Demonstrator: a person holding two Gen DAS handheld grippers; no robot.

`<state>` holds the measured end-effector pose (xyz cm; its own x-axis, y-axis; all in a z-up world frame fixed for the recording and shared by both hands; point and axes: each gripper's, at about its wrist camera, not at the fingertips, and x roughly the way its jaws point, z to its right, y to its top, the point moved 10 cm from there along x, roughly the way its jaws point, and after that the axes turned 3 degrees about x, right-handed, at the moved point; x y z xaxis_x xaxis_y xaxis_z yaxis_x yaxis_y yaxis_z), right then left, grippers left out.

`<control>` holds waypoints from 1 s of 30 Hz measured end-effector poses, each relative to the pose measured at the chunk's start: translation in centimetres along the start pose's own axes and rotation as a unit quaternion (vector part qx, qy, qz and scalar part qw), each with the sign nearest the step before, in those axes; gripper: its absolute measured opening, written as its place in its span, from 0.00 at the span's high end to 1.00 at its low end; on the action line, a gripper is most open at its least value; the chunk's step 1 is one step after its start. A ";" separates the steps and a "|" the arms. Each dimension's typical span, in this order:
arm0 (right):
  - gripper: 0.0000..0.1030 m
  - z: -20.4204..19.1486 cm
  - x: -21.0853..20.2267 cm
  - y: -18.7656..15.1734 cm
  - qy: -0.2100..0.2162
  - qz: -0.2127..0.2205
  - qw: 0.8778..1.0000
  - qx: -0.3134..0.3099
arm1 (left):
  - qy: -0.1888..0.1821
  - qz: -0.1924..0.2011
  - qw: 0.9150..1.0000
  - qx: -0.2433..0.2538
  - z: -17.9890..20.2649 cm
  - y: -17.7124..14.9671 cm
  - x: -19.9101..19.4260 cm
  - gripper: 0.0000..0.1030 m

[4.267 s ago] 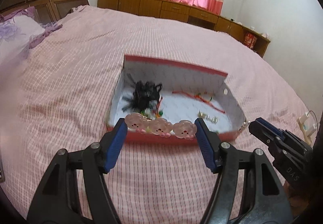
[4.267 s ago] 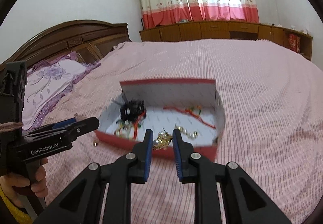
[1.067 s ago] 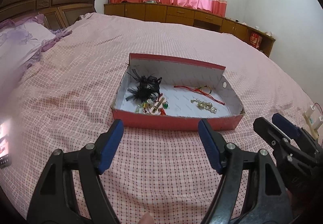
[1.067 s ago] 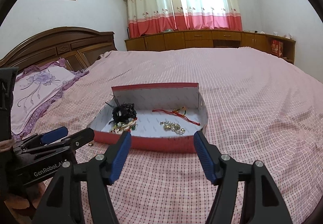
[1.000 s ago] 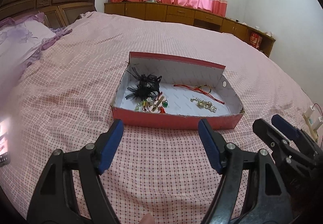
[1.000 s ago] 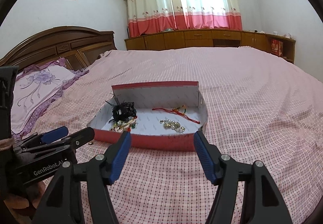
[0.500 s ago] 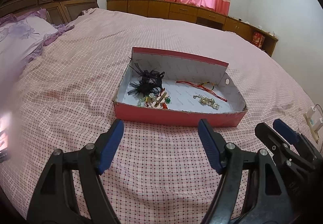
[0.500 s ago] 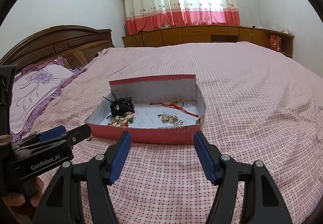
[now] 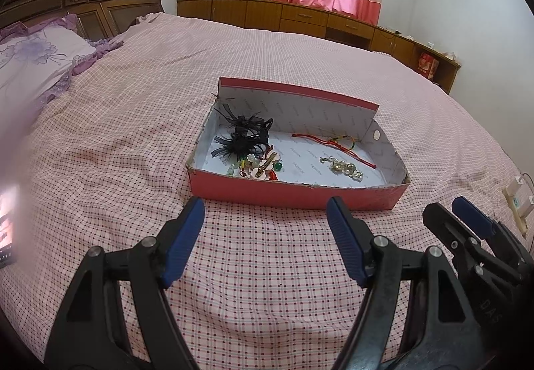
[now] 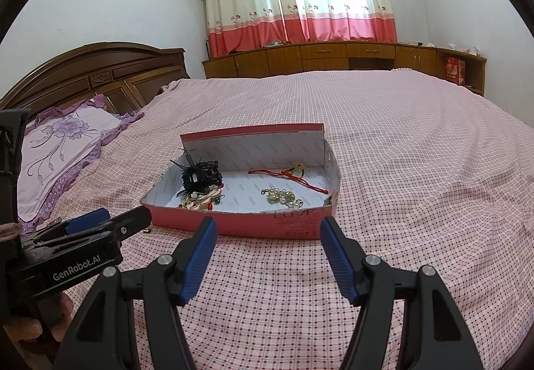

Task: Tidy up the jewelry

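Both tools are held empty with jaws spread wide: the left hand-held gripper [image 9: 265, 219] and the right hand-held gripper [image 10: 268, 236] hang over the bed [image 9: 267, 269], just short of the near wall of the box [image 9: 300, 194], which lies straight ahead of both. The jewelry is all seen inside the box: ahead and to the left a black bow [image 9: 243, 136] with a heap of clips [image 9: 260, 166] against it, ahead and to the right a pearl piece [image 9: 343, 166], and beyond that a red cord [image 9: 333, 144] near the far wall. The step in hand is judged to be a check for strays before the task is called done. It is best done by sweeping the bed around the box, and any small find should be approached low and pinched at the fingertips, since the soft cover gives under pressure. From the right wrist, a tiny gold item [image 10: 147, 230] is seen on the bed outside the box, just beside its left near corner and just ahead of the left tool's tips; what it is cannot be told. That spot is not resolved from the left wrist, where instead a power strip [image 9: 519, 199] is shown at the bed's right edge, and a bright screen [image 9: 8, 226] at the far left.
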<state>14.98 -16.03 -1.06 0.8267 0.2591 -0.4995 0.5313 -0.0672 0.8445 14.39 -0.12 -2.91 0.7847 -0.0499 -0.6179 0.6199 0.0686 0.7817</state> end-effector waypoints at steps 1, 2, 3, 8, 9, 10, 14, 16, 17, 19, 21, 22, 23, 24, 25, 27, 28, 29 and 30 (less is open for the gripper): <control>0.35 0.0 0.0 0.0 0.000 0.000 1.000 0.000 | 0.001 0.000 1.000 0.000 0.0 0.0 0.0 0.34; 0.35 0.0 0.0 0.0 0.000 0.000 1.000 0.000 | 0.000 0.000 1.000 0.000 0.0 0.0 0.0 0.34; 0.35 0.0 0.0 0.0 -0.001 0.000 1.000 0.000 | 0.000 0.000 1.000 0.000 0.0 0.0 0.0 0.34; 0.35 0.0 0.0 0.1 0.000 0.001 1.000 0.001 | -0.001 0.000 1.000 0.001 0.0 0.0 0.0 0.34; 0.35 0.0 0.0 0.1 0.000 0.001 1.000 0.001 | -0.001 0.000 1.000 0.001 0.1 0.1 0.0 0.34; 0.35 0.0 0.0 0.1 0.000 0.001 1.000 0.001 | -0.001 0.001 1.000 0.001 0.1 0.1 0.0 0.34; 0.35 0.0 0.0 0.1 0.000 0.001 1.000 0.001 | -0.001 0.001 1.000 0.002 0.2 0.2 0.1 0.34; 0.35 0.0 0.0 0.1 0.000 0.001 1.000 0.001 | -0.001 0.000 1.000 0.002 0.2 0.2 0.0 0.34; 0.35 0.0 0.0 0.1 0.000 0.001 1.000 0.001 | -0.001 0.000 1.000 0.001 0.2 0.2 0.1 0.34; 0.35 0.0 0.0 0.1 0.000 0.001 1.000 0.001 | -0.001 0.000 1.000 0.001 0.3 0.2 0.1 0.34; 0.35 0.0 0.0 0.0 0.000 0.001 1.000 0.001 | -0.002 0.000 1.000 0.002 0.3 0.2 0.1 0.34; 0.35 0.0 0.0 0.0 0.000 0.001 1.000 0.000 | -0.002 0.000 1.000 0.002 0.3 0.2 0.1 0.34; 0.35 0.0 0.0 0.1 0.000 0.001 1.000 0.001 | -0.001 0.000 1.000 0.002 0.3 0.2 0.1 0.34; 0.35 0.0 0.0 0.0 0.000 0.000 1.000 0.001 | -0.002 0.000 1.000 0.002 0.3 0.2 0.1 0.34; 0.35 0.0 0.0 0.0 0.000 0.000 1.000 0.001 | -0.002 0.000 1.000 0.002 0.3 0.2 0.1 0.34; 0.35 0.0 0.0 0.1 0.000 0.001 1.000 0.000 | -0.002 0.000 1.000 0.001 0.2 0.2 0.1 0.34; 0.35 0.0 0.0 0.1 0.000 0.001 1.000 0.000 | -0.002 0.000 1.000 0.001 0.3 0.2 0.1 0.34; 0.35 0.0 0.0 0.1 0.000 0.001 1.000 0.001 | -0.001 0.000 1.000 0.001 0.3 0.2 0.1 0.34; 0.35 0.0 0.0 0.1 0.000 0.001 1.000 0.000 | -0.002 0.000 1.000 0.001 0.2 0.2 0.1 0.34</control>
<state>14.98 -16.06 -1.00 0.8276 0.2592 -0.4979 0.5299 -0.0681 0.8453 14.60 -0.34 -2.81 0.7850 -0.0529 -0.6173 0.6195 0.0661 0.7822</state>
